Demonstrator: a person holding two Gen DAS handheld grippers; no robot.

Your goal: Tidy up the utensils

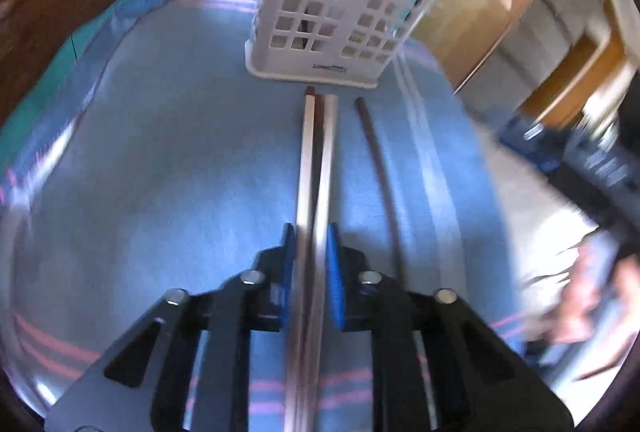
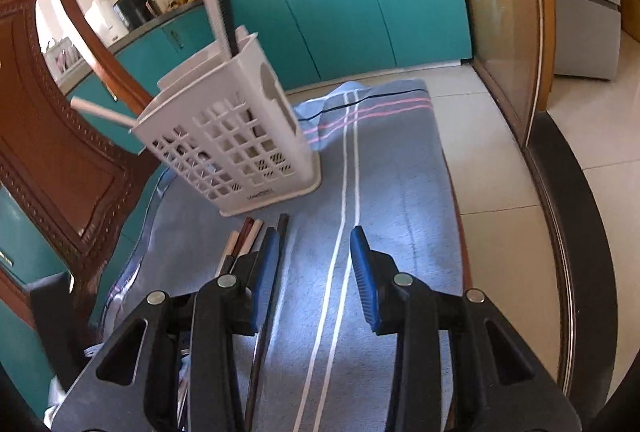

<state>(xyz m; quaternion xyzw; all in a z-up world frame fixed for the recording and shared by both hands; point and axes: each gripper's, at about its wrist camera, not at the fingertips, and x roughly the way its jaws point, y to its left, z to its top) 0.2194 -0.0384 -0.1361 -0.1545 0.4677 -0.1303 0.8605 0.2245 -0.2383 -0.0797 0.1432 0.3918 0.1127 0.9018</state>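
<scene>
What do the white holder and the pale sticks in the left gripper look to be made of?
White holder: apparently moulded plastic, matte, with a square-hole grid and thick rim. Pale sticks, shut in the left gripper: likely metal, judging by the bright streaky sheen, though motion blur leaves glossy plastic possible.

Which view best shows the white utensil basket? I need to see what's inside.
The right wrist view: the white utensil basket shows its open top, with a white and a black stick standing in it. In the left wrist view it is blurred, top cropped.
</scene>
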